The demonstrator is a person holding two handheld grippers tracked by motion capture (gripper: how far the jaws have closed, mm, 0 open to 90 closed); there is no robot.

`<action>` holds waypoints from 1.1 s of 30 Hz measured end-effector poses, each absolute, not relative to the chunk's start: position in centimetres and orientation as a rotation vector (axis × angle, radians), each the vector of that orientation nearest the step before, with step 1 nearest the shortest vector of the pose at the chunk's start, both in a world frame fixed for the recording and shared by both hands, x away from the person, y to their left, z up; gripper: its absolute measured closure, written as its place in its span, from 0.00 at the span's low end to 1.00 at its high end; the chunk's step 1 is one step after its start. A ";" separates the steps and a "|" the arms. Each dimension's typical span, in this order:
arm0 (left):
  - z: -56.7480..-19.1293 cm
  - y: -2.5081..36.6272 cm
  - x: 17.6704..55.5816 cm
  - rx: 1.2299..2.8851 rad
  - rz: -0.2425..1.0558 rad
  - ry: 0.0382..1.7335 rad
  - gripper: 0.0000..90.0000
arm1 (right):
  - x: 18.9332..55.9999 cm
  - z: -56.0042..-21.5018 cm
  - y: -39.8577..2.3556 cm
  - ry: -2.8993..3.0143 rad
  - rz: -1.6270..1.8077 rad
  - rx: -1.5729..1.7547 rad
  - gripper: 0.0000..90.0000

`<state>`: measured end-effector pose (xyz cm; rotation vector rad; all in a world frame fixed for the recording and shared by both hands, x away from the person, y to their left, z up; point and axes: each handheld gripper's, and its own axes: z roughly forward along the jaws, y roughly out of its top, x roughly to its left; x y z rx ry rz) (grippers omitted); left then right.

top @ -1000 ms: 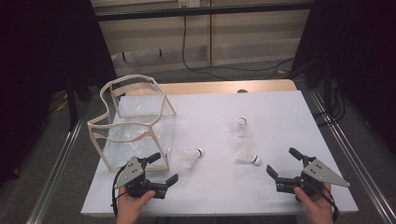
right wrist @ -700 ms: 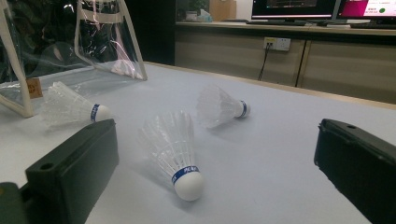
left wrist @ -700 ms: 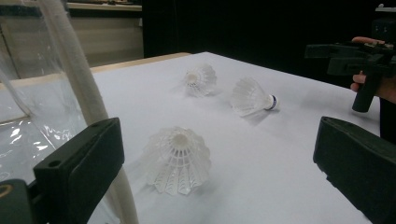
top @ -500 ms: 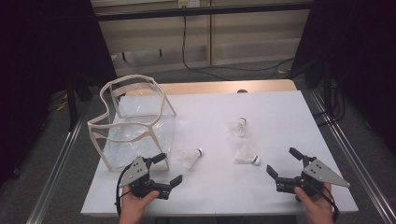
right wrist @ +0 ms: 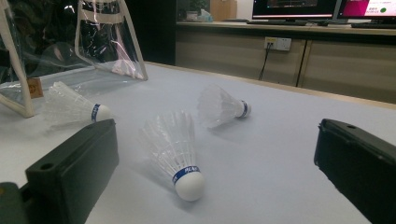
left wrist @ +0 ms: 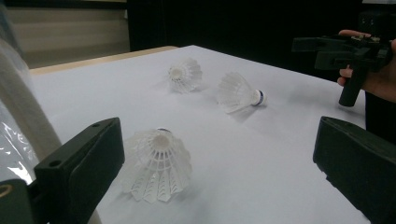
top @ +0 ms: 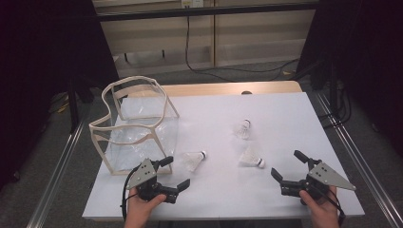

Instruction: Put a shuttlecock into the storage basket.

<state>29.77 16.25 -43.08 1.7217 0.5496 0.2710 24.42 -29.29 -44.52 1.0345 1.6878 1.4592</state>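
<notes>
1. The left gripper (top: 173, 175) hovers over the table's (top: 285, 109) near-left corner, jaws spread wide and empty; the right gripper (top: 290, 166) sits at the near-right corner, equally agape
2. The nearest shuttlecock (top: 194, 160) lies on its side just ahead of the left gripper, beside the clear bag (top: 138, 128); two more shuttlecocks (top: 251, 156) (top: 242, 129) lie mid-table
3. It looks feather-light, with a thin skirt (left wrist: 156, 168) that would crush easily; a gentle pinch at the firm cork (top: 203, 154) seems safest

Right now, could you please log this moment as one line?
left gripper open near shuttlecock | right gripper open | clear bag upright
</notes>
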 end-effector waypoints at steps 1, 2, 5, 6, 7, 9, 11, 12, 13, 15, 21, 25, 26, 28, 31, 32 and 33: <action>-43.1 16.2 29.8 1.728 0.274 0.548 0.02 | 24.4 -44.5 -29.3 1.687 1.459 1.034 0.00; -43.1 16.1 29.8 1.731 0.265 0.545 0.02 | 24.4 -44.5 -29.3 1.687 1.461 1.035 0.00; -43.1 16.0 29.8 1.734 0.262 0.540 0.02 | 24.4 -44.5 -29.3 1.687 1.462 1.035 0.00; -43.1 15.9 29.8 1.738 0.259 0.539 0.02 | 24.4 -44.5 -29.3 1.687 1.462 1.034 0.00; -43.1 15.8 29.8 1.739 0.254 0.538 0.02 | 24.4 -44.5 -29.3 1.688 1.462 1.035 0.00; -43.1 15.7 29.8 1.741 0.250 0.539 0.02 | 24.4 -44.5 -29.3 1.688 1.462 1.036 0.00; -43.2 15.6 29.9 1.743 0.245 0.538 0.02 | 24.4 -44.5 -29.3 1.687 1.463 1.035 0.00; -43.2 15.5 29.9 1.747 0.246 0.536 0.02 | 24.4 -44.5 -29.3 1.687 1.464 1.036 0.00; -43.2 15.5 29.9 1.750 0.245 0.538 0.02 | 24.4 -44.5 -29.3 1.687 1.465 1.037 0.00; -43.2 15.4 30.0 1.757 0.244 0.537 0.02 | 24.4 -44.5 -29.3 1.687 1.464 1.037 0.00; -43.3 15.1 30.1 1.758 0.245 0.561 0.02 | 24.4 -44.5 -29.3 1.686 1.466 1.036 0.00; -43.3 14.8 30.1 1.777 0.233 0.554 0.02 | 24.4 -44.5 -29.3 1.686 1.465 1.037 0.00; -43.4 14.7 30.1 1.780 0.237 0.559 0.02 | 24.4 -44.5 -29.3 1.687 1.464 1.035 0.00; -43.4 14.5 30.1 1.780 0.234 0.561 0.02 | 24.4 -44.5 -29.3 1.687 1.465 1.035 0.00; -43.4 14.3 30.2 1.789 0.245 0.575 0.02 | 24.4 -44.5 -29.3 1.685 1.466 1.035 0.00; -43.4 14.2 30.2 1.796 0.251 0.581 0.01 | 24.4 -44.5 -29.3 1.685 1.465 1.035 0.00; -43.4 14.1 30.3 1.795 0.246 0.590 0.01 | 24.4 -44.5 -29.3 1.685 1.465 1.035 0.00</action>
